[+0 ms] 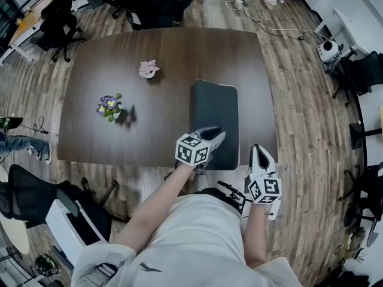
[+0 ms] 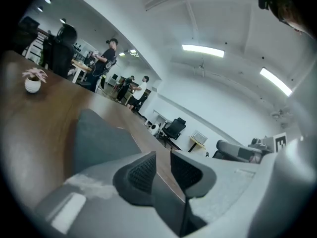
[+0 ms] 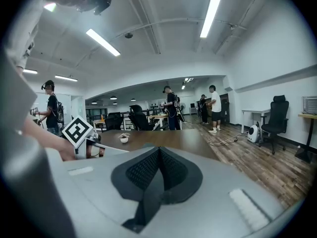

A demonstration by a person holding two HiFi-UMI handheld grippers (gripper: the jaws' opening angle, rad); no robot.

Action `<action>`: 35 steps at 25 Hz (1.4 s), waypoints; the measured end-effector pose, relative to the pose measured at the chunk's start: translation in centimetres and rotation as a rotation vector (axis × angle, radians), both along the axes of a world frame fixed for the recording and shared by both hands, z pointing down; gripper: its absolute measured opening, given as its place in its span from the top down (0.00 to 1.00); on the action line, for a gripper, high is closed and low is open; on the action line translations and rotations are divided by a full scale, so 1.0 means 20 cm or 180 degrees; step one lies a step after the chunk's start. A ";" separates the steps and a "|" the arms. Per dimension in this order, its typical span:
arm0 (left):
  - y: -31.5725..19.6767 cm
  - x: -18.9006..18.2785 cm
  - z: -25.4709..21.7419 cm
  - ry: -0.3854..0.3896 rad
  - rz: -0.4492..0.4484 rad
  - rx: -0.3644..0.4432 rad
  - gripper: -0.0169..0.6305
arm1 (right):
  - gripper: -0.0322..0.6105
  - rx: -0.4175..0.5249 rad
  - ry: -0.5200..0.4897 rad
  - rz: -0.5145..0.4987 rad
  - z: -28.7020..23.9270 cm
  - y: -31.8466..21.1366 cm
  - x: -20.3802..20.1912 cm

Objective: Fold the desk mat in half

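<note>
The dark grey desk mat (image 1: 215,109) lies flat on the brown table (image 1: 167,52), a narrow strip running from the near edge toward the middle. My left gripper (image 1: 212,136) hovers over the mat's near end, tilted slightly down. In the left gripper view its jaws (image 2: 163,155) stand a small gap apart with only the table showing through, and the mat (image 2: 99,143) lies below and to the left. My right gripper (image 1: 260,153) stays by the table's near right corner, off the mat. Its pads (image 3: 159,152) meet with nothing between them.
A pink plant in a white pot (image 1: 148,69) and a purple flower pot (image 1: 109,106) stand on the table's left half. Office chairs (image 1: 60,23) ring the far side. A white box (image 1: 75,226) sits on the floor at near left. People (image 3: 171,105) stand in the background.
</note>
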State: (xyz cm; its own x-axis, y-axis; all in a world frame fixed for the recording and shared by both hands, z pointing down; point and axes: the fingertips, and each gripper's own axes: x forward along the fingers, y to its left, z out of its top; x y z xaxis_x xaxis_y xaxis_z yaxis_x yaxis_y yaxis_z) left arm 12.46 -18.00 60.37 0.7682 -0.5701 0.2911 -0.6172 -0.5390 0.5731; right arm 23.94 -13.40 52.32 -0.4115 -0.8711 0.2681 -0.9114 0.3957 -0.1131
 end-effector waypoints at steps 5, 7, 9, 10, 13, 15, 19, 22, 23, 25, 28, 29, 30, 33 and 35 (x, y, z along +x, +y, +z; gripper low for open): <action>0.02 -0.36 -0.11 0.0052 -0.0487 0.0266 0.81 | 0.95 0.0034 -0.0014 -0.0183 -0.01 -0.06 -0.11; 0.06 -0.52 -0.17 0.0015 -0.0684 0.0435 0.81 | 0.95 0.0069 -0.0012 -0.0265 -0.03 -0.08 -0.15; 0.10 -0.68 -0.26 0.0010 -0.0904 0.0627 0.81 | 0.95 0.0117 -0.0009 -0.0342 -0.04 -0.10 -0.20; 0.13 -0.76 -0.31 0.0022 -0.1020 0.0731 0.81 | 0.95 0.0143 -0.0010 -0.0375 -0.05 -0.11 -0.22; 0.24 -1.02 -0.46 -0.0024 -0.1356 0.1056 0.81 | 0.95 0.0237 -0.0002 -0.0488 -0.09 -0.15 -0.30; 0.34 -1.20 -0.55 -0.0231 -0.1550 0.1271 0.81 | 0.95 0.0319 0.0029 -0.0585 -0.14 -0.16 -0.35; 0.52 -1.50 -0.67 -0.0635 -0.1977 0.1485 0.85 | 0.95 0.0507 0.0061 -0.0750 -0.26 -0.18 -0.41; 0.59 -1.59 -0.75 -0.0763 -0.2164 0.1552 0.88 | 0.95 0.0623 0.0077 -0.0807 -0.33 -0.19 -0.45; 0.61 -1.59 -0.77 -0.0792 -0.2188 0.1585 0.90 | 0.95 0.0651 0.0091 -0.0826 -0.34 -0.20 -0.46; 0.61 -1.58 -0.81 -0.0821 -0.2208 0.1651 0.93 | 0.95 0.0689 0.0147 -0.0866 -0.35 -0.20 -0.50; 0.59 -1.55 -0.83 -0.0800 -0.2182 0.1661 0.96 | 0.95 0.0682 0.0162 -0.0877 -0.34 -0.22 -0.54; 0.58 -1.55 -0.83 -0.0799 -0.2174 0.1638 0.96 | 0.95 0.0656 0.0141 -0.0873 -0.34 -0.22 -0.55; 0.58 -1.55 -0.82 -0.0813 -0.2174 0.1618 0.96 | 0.95 0.0628 0.0124 -0.0870 -0.33 -0.23 -0.55; 0.56 -1.56 -0.83 -0.0874 -0.2192 0.1624 0.96 | 0.95 0.0576 0.0104 -0.0891 -0.33 -0.25 -0.57; 0.55 -1.56 -0.84 -0.0898 -0.2210 0.1632 0.96 | 0.95 0.0575 0.0088 -0.0914 -0.33 -0.26 -0.57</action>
State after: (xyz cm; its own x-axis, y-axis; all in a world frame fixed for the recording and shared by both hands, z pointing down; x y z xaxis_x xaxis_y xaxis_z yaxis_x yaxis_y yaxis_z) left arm -18.80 -6.99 43.60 0.1422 -0.9898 -0.0006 -0.9795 -0.1408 0.1438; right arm 12.45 -18.51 45.64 -0.6416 -0.7551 0.1345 -0.7616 0.6481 0.0055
